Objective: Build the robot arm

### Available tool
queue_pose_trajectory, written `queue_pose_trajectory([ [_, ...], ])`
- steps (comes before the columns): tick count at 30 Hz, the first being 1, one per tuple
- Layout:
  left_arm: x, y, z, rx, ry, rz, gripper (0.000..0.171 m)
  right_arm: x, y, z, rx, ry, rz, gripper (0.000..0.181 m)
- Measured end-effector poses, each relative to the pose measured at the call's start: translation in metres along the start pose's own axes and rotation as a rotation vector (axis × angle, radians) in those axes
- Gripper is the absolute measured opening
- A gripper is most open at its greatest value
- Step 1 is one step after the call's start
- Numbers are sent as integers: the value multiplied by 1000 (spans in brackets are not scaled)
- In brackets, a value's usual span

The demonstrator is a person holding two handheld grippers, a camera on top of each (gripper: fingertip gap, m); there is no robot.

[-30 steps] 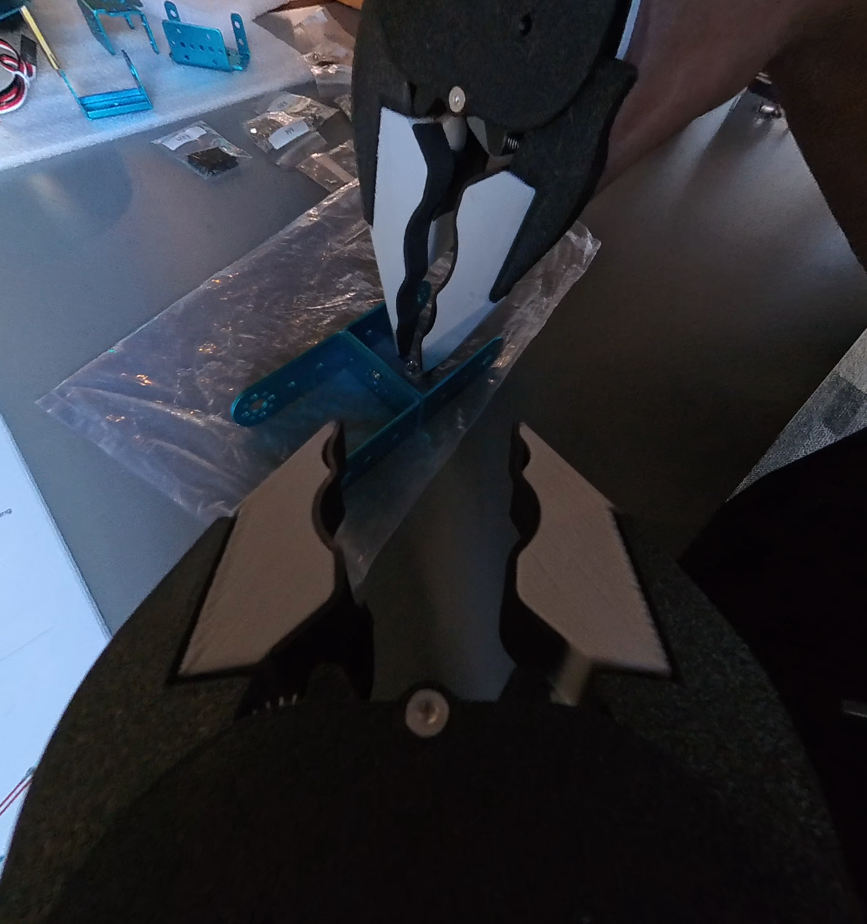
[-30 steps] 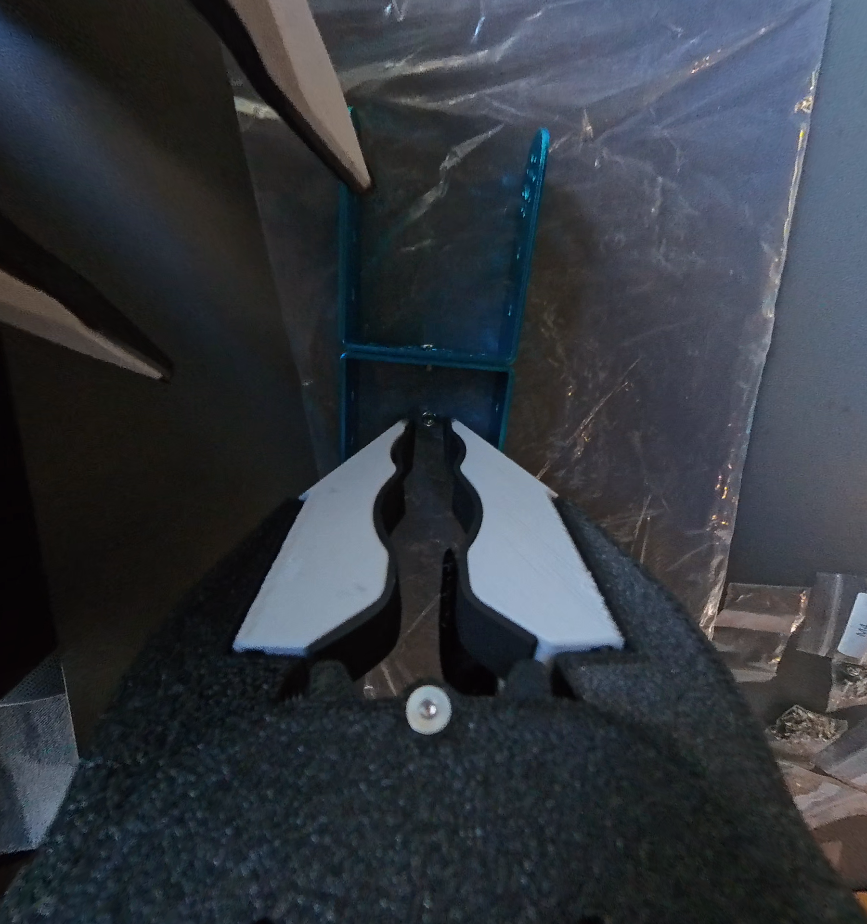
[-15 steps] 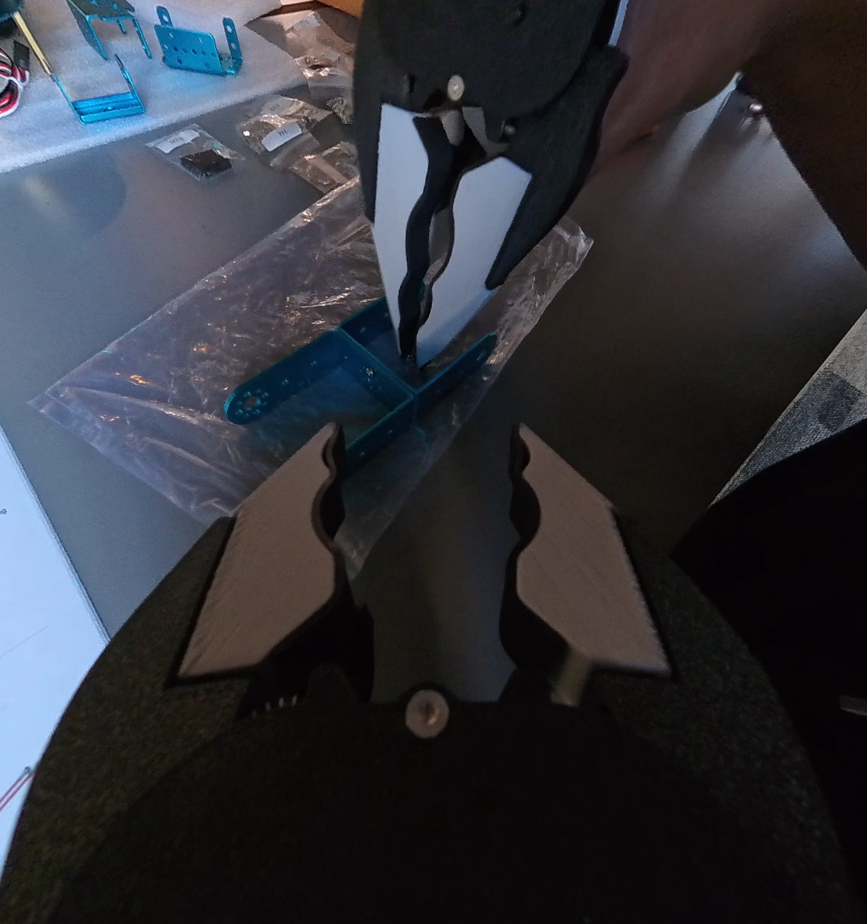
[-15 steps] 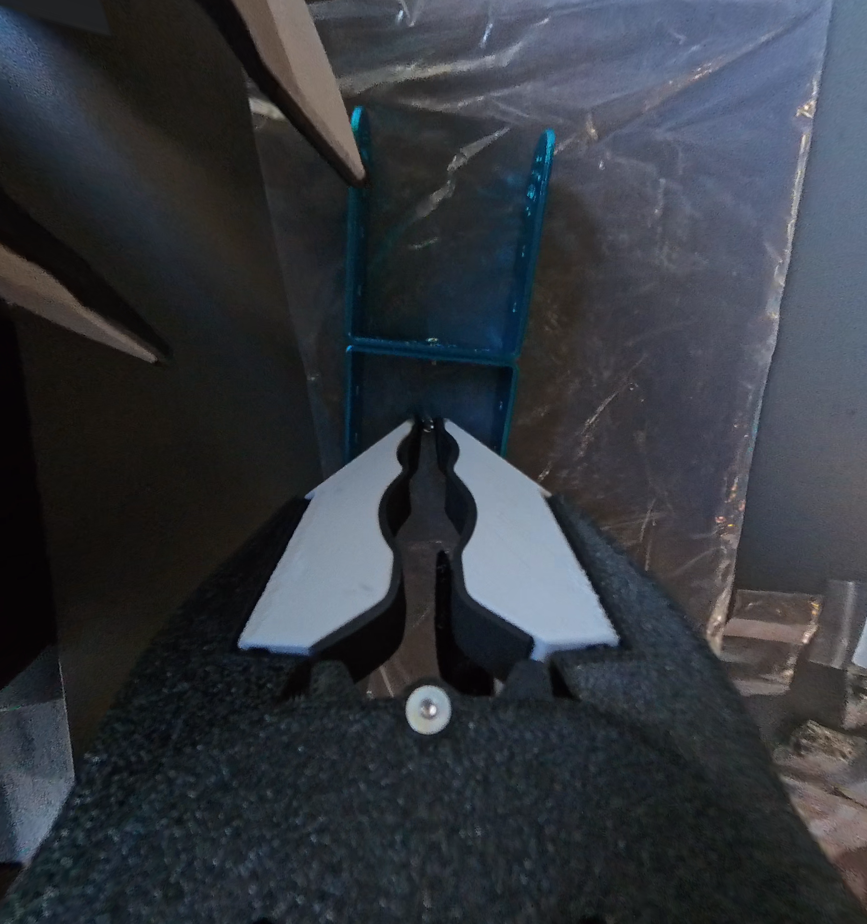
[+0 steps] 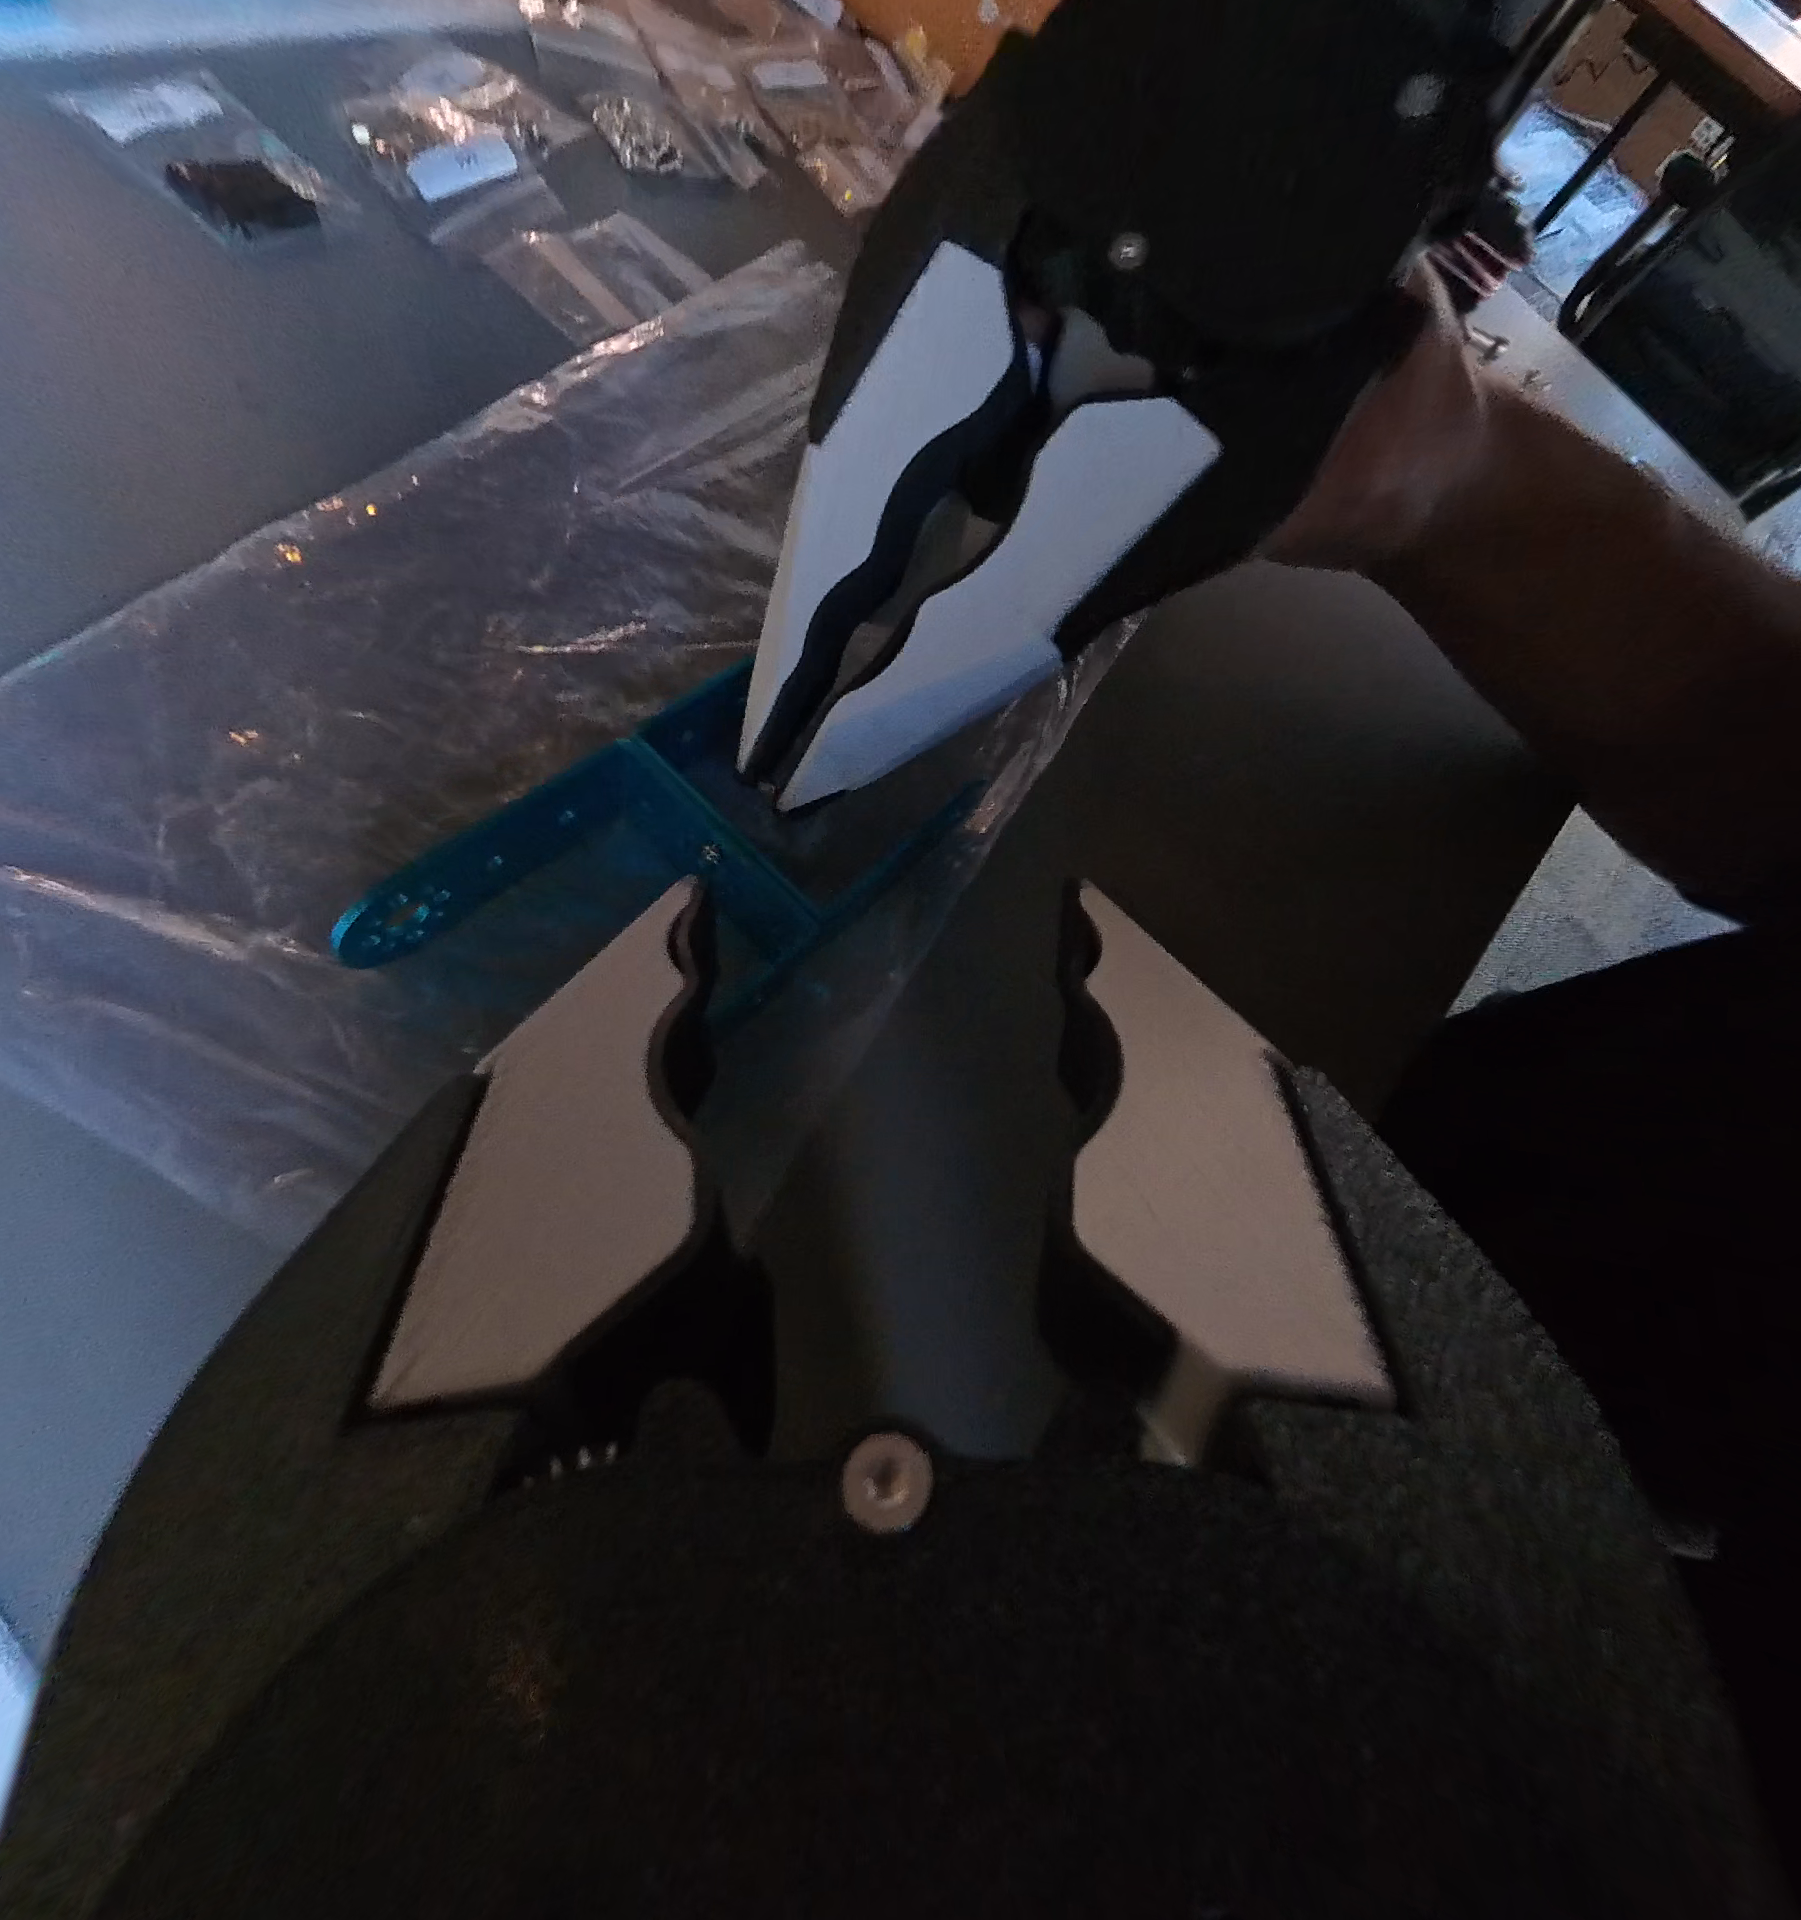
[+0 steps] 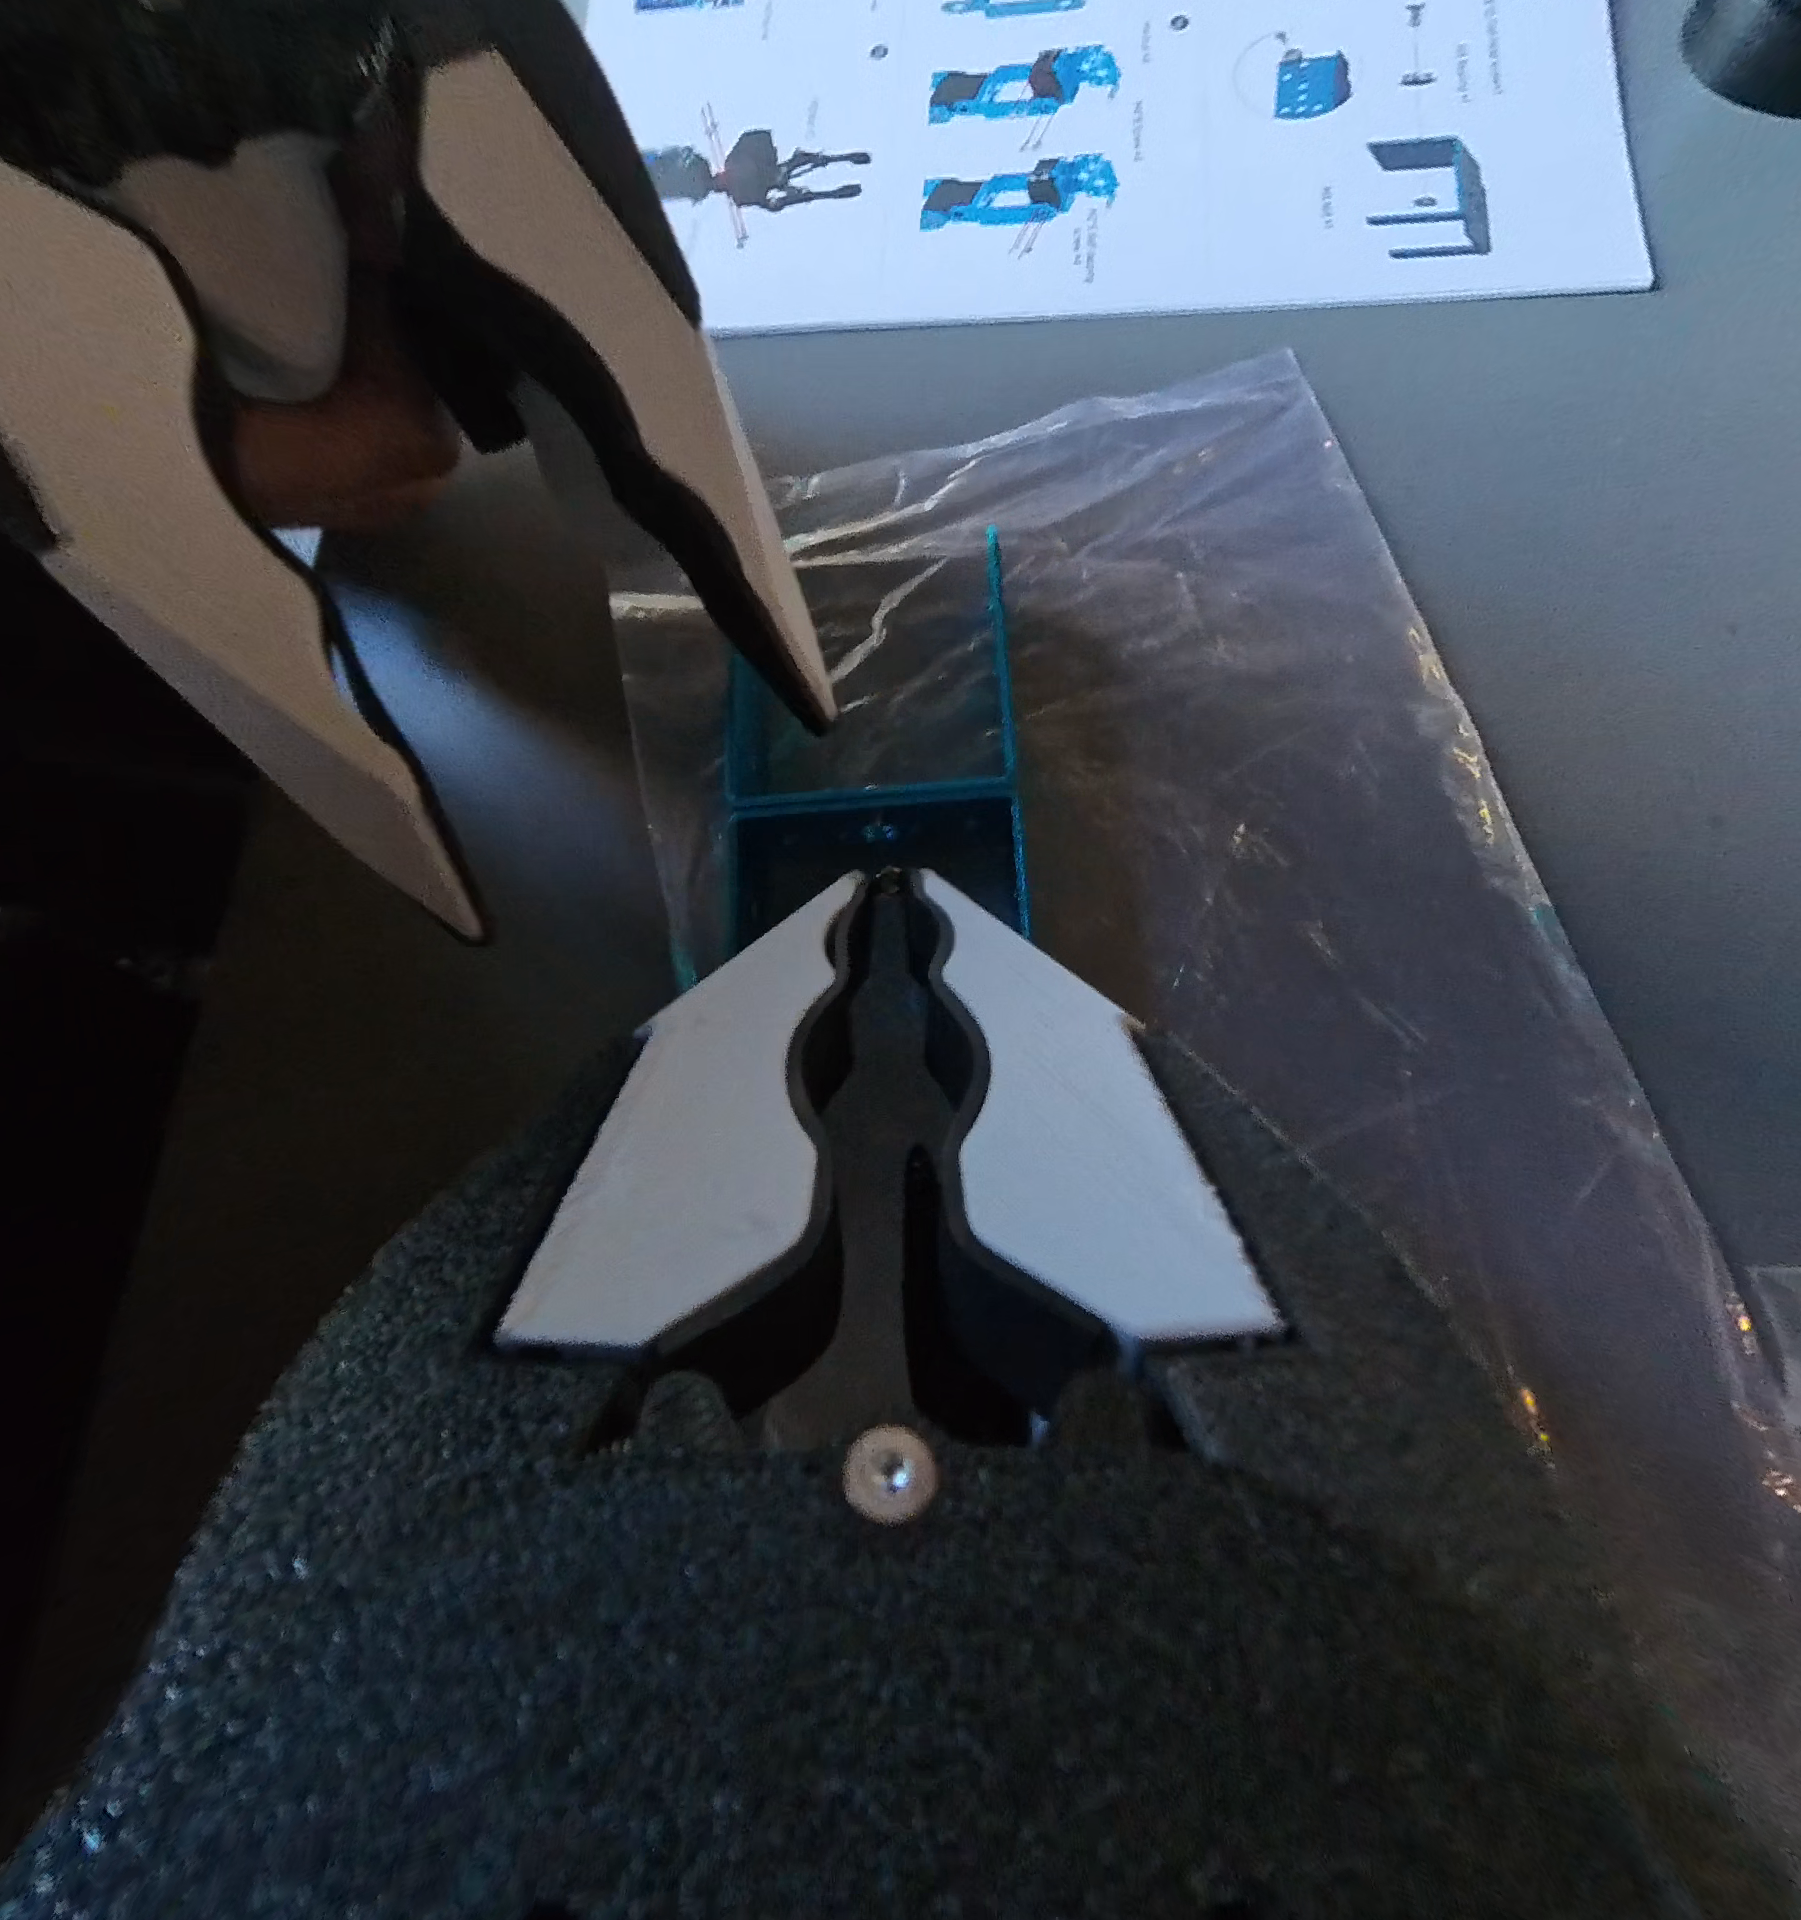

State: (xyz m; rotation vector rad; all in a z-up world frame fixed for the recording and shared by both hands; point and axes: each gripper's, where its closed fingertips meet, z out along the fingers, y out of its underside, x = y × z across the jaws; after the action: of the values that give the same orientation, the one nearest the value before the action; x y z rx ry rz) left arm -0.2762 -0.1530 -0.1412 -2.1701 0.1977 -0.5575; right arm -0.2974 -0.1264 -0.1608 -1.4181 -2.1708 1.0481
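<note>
1. Left wrist view: the left gripper (image 5: 888, 888) is spread wide and holds nothing. Between its 2 fingers only bare grey table (image 5: 96, 364) and a corner of a clear plastic bag (image 5: 356, 675) show.
2. Same view: the blue metal bracket (image 5: 522, 873) lies on that bag just ahead of the left finger, whose tip overlaps the bracket's near wall. Whether they touch I cannot tell.
3. Same view: the right gripper (image 5: 771, 795) points steeply down from above, with a person's arm (image 5: 1602, 623) behind it. Its tips are drawn nearly together and sit in the bracket's bay, close to the cross wall.
4. Same view: several small parts bags (image 5: 449, 166) lie well apart at the far edge of the table.
5. Right wrist view: the right gripper (image 6: 885, 878) is pinched narrow, its tips just short of the cross wall of the bracket (image 6: 1005, 675). Whether anything is caught between them is too small to tell.
6. Same view: the left gripper (image 6: 647, 831) comes in from the upper left, wide apart. 1 fingertip reaches over the bracket's far bay beside its left wall, and the other hangs outside the bracket over the table (image 6: 1654, 520).
7. Same view: the bracket rests on the plastic bag (image 6: 1291, 831), and a printed picture sheet (image 6: 1135, 156) lies beyond it.
</note>
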Motion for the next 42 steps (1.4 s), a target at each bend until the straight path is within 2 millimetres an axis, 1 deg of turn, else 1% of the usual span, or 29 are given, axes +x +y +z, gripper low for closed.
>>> queue_pose_trajectory([
  [3, -6, 0, 8, -34, -4, -48, 67, 0, -6, -1, 49, -4, 37, 5],
  [6, -5, -1, 11, -48, -1, -42, 68, 2, -5, 0, 40, 0, 34, 5],
  [8, -3, -1, 13, -56, 0, -36, 68, -2, -7, 1, 49, -16, 16, 4],
  [10, -3, -1, 15, -62, -9, -35, 68, -1, -3, 3, 24, -5, 1, 5],
  [16, -4, 2, 16, -76, -28, -25, 68, -5, -8, 4, 46, -31, -8, 5],
  [32, -5, 6, 20, -107, -68, 43, 67, -4, -4, 9, 21, -29, -1, 5],
  [42, -6, 8, 21, -123, -91, 70, 67, -6, -4, 10, 22, -80, 86, 5],
])
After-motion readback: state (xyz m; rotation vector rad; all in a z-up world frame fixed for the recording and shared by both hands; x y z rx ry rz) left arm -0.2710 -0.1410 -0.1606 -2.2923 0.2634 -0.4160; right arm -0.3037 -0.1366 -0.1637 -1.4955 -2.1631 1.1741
